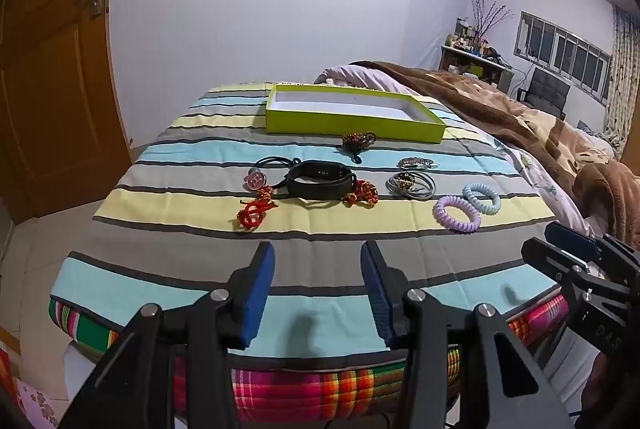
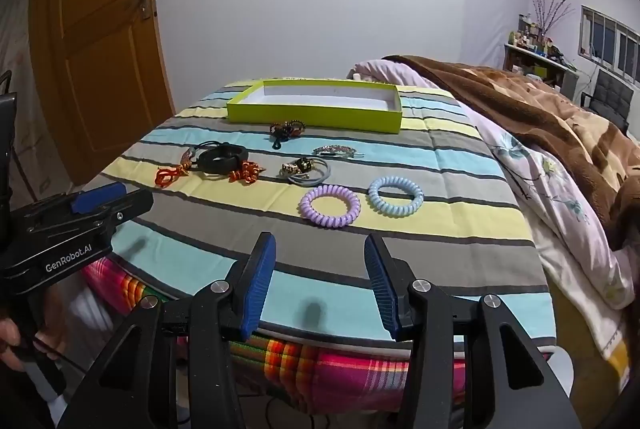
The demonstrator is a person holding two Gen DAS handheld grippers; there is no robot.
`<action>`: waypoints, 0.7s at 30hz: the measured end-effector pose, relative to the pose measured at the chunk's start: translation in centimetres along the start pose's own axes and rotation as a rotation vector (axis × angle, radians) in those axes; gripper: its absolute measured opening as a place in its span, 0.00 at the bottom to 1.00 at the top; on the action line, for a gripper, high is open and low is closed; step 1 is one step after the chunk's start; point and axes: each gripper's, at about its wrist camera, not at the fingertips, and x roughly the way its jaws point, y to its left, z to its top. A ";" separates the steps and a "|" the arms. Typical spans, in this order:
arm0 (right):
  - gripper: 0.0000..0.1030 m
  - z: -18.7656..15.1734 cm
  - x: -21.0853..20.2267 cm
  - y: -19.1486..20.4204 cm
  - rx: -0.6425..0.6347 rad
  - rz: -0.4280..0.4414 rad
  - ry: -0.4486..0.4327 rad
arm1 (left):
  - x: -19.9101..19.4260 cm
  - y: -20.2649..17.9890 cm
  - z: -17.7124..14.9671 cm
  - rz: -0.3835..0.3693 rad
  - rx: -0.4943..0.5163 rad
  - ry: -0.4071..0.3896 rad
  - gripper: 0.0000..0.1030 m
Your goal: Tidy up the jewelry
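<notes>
1. The striped cloth [image 2: 400, 229] is matt woven fabric, faintly creased.
2. The green tray [image 2: 312, 115] looks like matt cardboard with a white paper floor.
3. At the tray's 5 o'clock, the purple coil tie [image 2: 330, 206] and blue coil tie [image 2: 395, 196] are glossy plastic.
4. The black band [image 1: 320, 181] looks like matt rubber.
5. The door [image 2: 100, 49] is smooth wood.
</notes>
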 end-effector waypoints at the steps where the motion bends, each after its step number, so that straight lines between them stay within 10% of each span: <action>1: 0.46 -0.1 0.0 0.1 0.001 0.001 -0.008 | 0.0 0.0 0.0 -0.010 -0.002 0.001 0.45; 21: 0.46 0.2 -0.4 0.1 -0.010 -0.023 -0.014 | -0.4 0.1 0.1 -0.011 -0.004 -0.011 0.45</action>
